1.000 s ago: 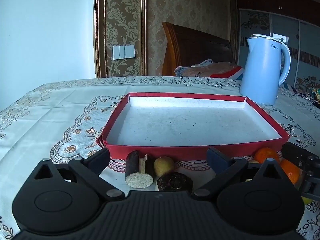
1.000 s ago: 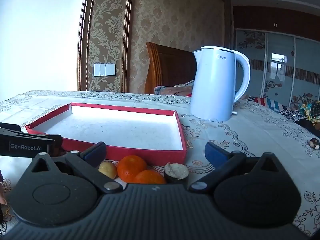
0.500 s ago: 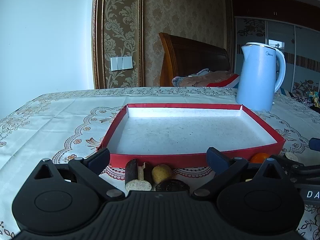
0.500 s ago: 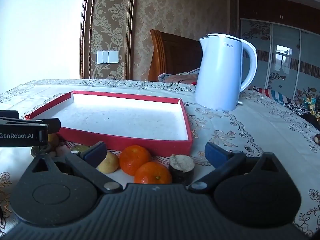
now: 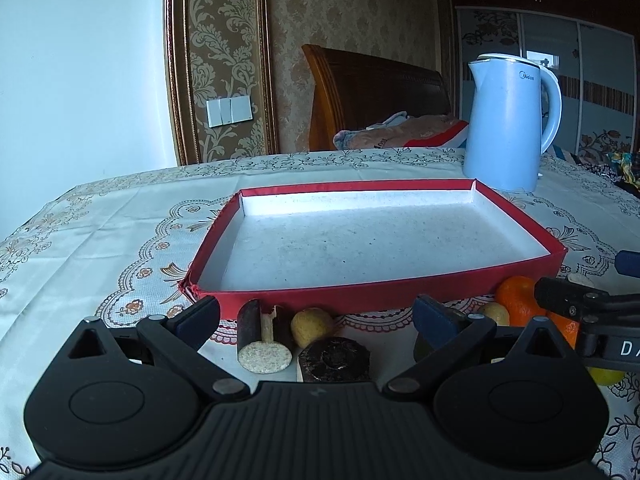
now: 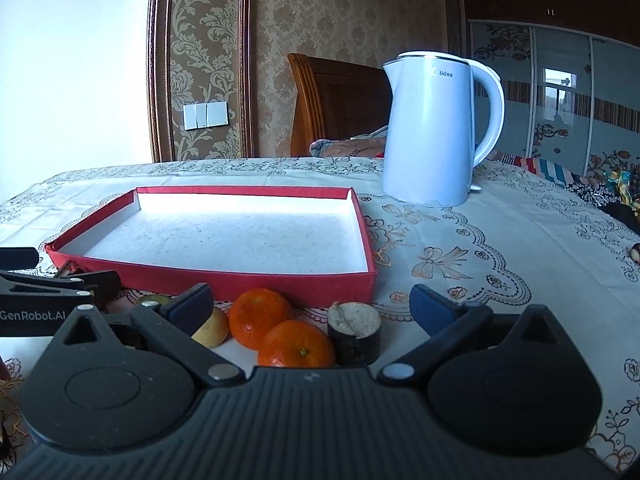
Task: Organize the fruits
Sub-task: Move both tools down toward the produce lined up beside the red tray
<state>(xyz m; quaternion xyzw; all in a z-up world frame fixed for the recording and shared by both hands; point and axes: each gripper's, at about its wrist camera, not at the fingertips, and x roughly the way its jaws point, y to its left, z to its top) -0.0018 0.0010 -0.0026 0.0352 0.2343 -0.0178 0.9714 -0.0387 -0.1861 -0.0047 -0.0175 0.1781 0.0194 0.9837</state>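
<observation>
Left claw (image 5: 316, 316): fingers spread wide, nothing held. Directly between and just ahead of its fingers lie a dark log-shaped piece with a pale cut end (image 5: 262, 340), a small yellow fruit (image 5: 312, 321) and a dark round piece (image 5: 334, 360). These three sit close together on the tablecloth, just short of the tray's near wall.

Right claw (image 6: 310, 304): fingers spread wide, nothing held. Between its fingers lie two oranges, one (image 6: 260, 316) behind the other (image 6: 296, 344) and touching it. A pale yellow fruit (image 6: 212, 330) sits beside the left finger, and a dark stub with a pale top (image 6: 354, 336) stands upright toward the right finger. A small green fruit (image 6: 150, 301) shows just beyond the left finger, partly hidden.

Red tray (image 5: 524, 236): shallow, white inside, holds no fruit. It stands straight ahead of both claws, past the fruit.

Kettle (image 6: 436, 132): pale blue, upright, ahead and to the right of each claw, beyond the tray's far right corner.

Tablecloth (image 6: 460, 248): cream with floral lace pattern, under everything.

Each claw appears at the edge of the other's view, the two side by side.

Wooden headboard (image 5: 376, 92): far ahead, behind the table.
</observation>
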